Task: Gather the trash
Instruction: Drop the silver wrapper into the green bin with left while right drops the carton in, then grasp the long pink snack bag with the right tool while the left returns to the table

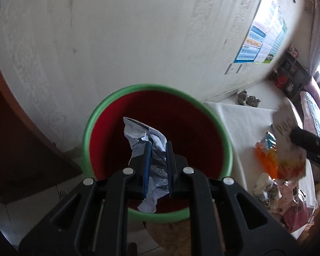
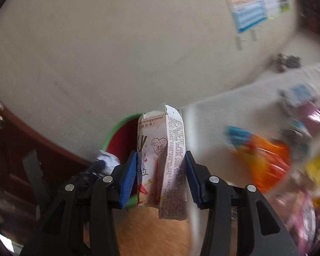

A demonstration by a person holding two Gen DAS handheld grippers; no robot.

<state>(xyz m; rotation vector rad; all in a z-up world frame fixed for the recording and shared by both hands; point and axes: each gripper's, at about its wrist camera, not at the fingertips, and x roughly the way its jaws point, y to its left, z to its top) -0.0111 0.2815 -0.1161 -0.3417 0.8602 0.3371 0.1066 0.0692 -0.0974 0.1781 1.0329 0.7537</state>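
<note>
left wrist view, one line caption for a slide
Left tool holds crumpled paper over the green-rimmed red bin.

The right gripper (image 2: 161,170) clamps a snack box (image 2: 166,166) beside the bin (image 2: 115,132).

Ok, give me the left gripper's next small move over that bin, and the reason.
Probably open the left gripper and let go. It is shut on the crumpled paper, which hangs above the red interior of the green-rimmed bin, so a release should drop it inside. The right gripper holds the snack box beside the bin and can follow.
</note>
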